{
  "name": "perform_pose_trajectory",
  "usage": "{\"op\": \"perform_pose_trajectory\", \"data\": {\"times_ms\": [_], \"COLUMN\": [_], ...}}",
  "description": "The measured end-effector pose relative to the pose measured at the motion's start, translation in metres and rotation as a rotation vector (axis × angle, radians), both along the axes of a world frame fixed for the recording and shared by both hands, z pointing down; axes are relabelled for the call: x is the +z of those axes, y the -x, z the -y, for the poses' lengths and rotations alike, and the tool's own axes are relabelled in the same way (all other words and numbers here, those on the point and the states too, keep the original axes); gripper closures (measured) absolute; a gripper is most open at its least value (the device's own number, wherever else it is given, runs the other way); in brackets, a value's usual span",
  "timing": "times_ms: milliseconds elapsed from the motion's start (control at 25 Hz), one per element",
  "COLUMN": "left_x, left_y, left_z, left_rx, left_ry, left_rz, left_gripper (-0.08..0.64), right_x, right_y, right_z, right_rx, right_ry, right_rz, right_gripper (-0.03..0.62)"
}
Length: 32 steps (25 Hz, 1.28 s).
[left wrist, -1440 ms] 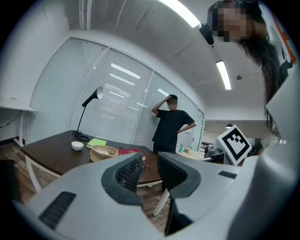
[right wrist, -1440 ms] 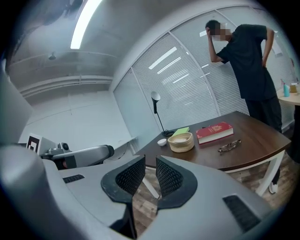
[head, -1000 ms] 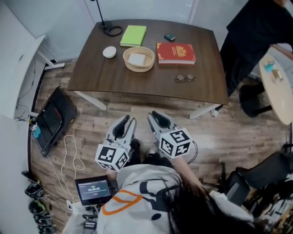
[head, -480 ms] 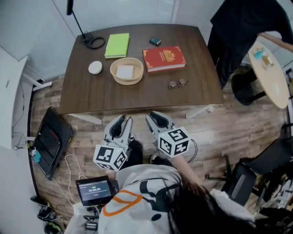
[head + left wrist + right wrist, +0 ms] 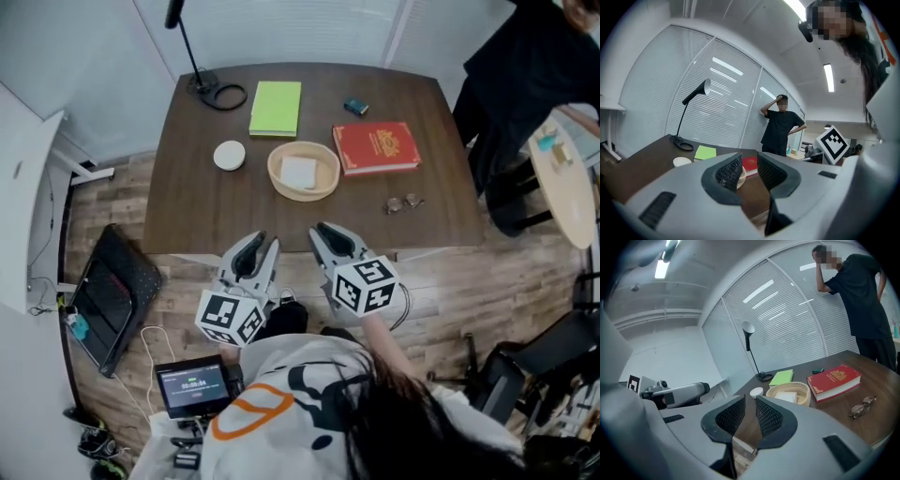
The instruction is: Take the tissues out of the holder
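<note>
A round wooden holder (image 5: 327,165) with white tissues (image 5: 299,172) lying in it stands mid-table, far ahead of both grippers. From the right gripper view the holder (image 5: 787,388) and tissues (image 5: 789,397) lie ahead, just right of the jaws. My left gripper (image 5: 265,241) and right gripper (image 5: 322,231) are side by side at the table's near edge. Each has a narrow gap between its jaws and holds nothing, as the left gripper (image 5: 750,161) and right gripper (image 5: 750,402) also show in their own views.
On the dark table (image 5: 206,216) lie a green notebook (image 5: 276,108), a red book (image 5: 382,147), a white round lid (image 5: 229,155), glasses (image 5: 404,202), a small dark object (image 5: 355,107) and a lamp base (image 5: 215,91). A person in black (image 5: 534,75) stands at the far right.
The table has come nearer in the head view; the gripper tips now reach its front edge. Both grippers keep the same pose and the same narrow jaw gap.
</note>
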State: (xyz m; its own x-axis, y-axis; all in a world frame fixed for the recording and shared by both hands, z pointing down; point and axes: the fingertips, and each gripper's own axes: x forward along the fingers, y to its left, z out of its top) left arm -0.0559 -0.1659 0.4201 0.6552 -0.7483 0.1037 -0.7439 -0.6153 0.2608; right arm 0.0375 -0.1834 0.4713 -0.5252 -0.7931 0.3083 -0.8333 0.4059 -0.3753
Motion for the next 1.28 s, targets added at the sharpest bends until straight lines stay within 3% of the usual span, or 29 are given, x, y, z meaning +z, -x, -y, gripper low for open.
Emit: {"op": "perform_pose_trajectory", "data": {"times_ms": [280, 720, 1080, 1280], "left_x": [0.01, 0.025, 0.026, 0.026], "left_y": [0.03, 0.014, 0.02, 0.008], "left_z": [0.041, 0.066, 0.096, 0.118], "left_rx": [0.031, 0.099, 0.042, 0.024], "left_ry": [0.028, 0.059, 0.053, 0.051], "left_rz": [-0.029, -0.056, -0.052, -0.061], "left_gripper": [0.462, 0.462, 0.462, 0.462], "right_x": [0.005, 0.013, 0.013, 0.026], "right_y": [0.019, -0.007, -0.016, -0.017], "right_z": [0.034, 0.061, 0.123, 0.154], "right_rx": [0.045, 0.085, -0.075, -0.239], "right_ry": [0.017, 0.034, -0.02, -0.002], "right_rz": [-0.037, -0.1, -0.232, -0.304], "right_gripper": [0.514, 0.514, 0.514, 0.512]}}
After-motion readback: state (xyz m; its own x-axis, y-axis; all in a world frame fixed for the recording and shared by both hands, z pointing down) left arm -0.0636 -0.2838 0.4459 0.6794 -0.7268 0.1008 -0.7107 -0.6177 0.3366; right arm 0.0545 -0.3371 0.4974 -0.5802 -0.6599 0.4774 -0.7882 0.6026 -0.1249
